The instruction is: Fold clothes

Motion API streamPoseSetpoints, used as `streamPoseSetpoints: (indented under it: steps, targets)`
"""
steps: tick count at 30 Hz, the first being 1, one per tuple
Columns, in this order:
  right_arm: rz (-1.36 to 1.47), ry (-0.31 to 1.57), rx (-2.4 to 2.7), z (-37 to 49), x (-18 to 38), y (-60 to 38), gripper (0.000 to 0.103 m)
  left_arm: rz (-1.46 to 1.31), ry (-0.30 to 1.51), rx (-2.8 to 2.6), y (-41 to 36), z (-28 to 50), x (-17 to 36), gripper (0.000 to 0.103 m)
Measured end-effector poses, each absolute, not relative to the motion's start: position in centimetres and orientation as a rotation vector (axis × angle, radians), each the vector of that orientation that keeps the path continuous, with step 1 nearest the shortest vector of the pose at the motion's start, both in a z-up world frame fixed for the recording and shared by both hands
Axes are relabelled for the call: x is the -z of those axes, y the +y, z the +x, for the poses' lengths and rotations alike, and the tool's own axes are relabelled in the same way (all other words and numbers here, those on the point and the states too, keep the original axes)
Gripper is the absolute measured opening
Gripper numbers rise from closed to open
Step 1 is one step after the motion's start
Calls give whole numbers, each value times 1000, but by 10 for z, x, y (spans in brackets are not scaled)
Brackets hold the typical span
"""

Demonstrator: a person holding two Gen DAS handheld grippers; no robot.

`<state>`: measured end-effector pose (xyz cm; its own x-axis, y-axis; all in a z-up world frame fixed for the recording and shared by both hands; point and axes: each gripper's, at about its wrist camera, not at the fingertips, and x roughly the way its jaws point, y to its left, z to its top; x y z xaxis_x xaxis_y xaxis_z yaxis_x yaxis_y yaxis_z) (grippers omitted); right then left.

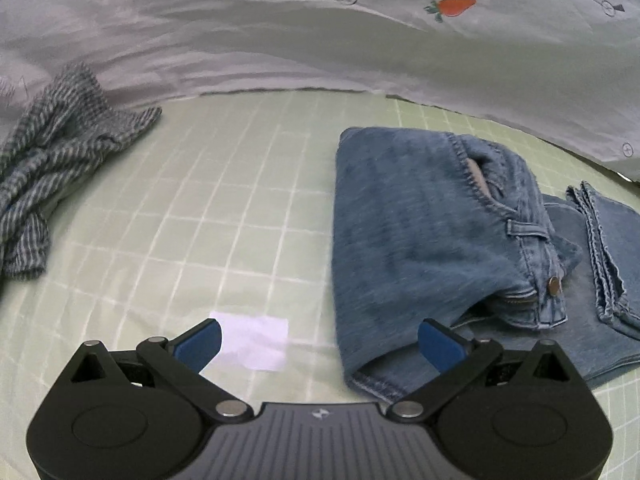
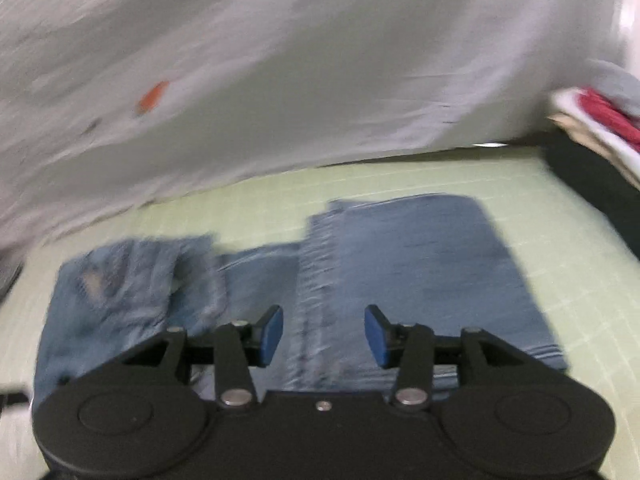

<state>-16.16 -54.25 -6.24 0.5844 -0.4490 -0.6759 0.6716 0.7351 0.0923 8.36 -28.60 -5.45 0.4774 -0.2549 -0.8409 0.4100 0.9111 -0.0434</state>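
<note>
open lane on the green grid sheet (image 1: 224,184) between the crumpled striped garment (image 1: 52,168) at left and the folded jeans (image 1: 432,232) at right; only a flat white patch (image 1: 256,340) lies in it, just ahead of the left gripper (image 1: 320,344), whose jaws are spread with nothing between them. far side is walled off by the white carrot-print duvet (image 1: 320,48). from the right gripper (image 2: 324,336), jaws apart over the denim, bare sheet runs right of the jeans up to a dark block topped by a clothes stack (image 2: 600,120).

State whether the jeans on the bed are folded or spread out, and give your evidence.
Partly folded. The jeans have the waist part doubled over, and the legs are laid back in layers.
</note>
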Motion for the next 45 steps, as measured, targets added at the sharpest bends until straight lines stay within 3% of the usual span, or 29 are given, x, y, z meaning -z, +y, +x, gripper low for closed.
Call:
streamPoseSetpoints:
  steps: [4,7,9,17,20,23,25,28,36,45]
  targets:
    - [350,746,763,-163,77,-566,47,136,1022,399,-281,91,61,103]
    - [324,829,781,-160,96,-566,61,98,1029,419,-278,96,61,103]
    - [303,898,776,-157,111,-562,64,63,1039,434,-277,100,62,103]
    - [336,887,805,-170,117,-563,85,-119,1104,473,-277,122,77,101]
    - [363,886,799,-175,118,-565,87,-147,1117,493,-282,130,85,94]
    - [383,889,809,-181,116,-568,87,-225,1125,515,-281,137,89,66]
    - [404,864,838,-193,111,-575,87,-289,1123,529,-281,138,90,35]
    - [437,826,881,-211,104,-587,87,-365,1101,532,-279,134,86,19]
    - [522,721,994,-259,84,-617,87,-351,911,634,-318,94,12,15]
    - [581,701,1023,-324,79,-674,86,-198,797,857,-469,27,-48,14]
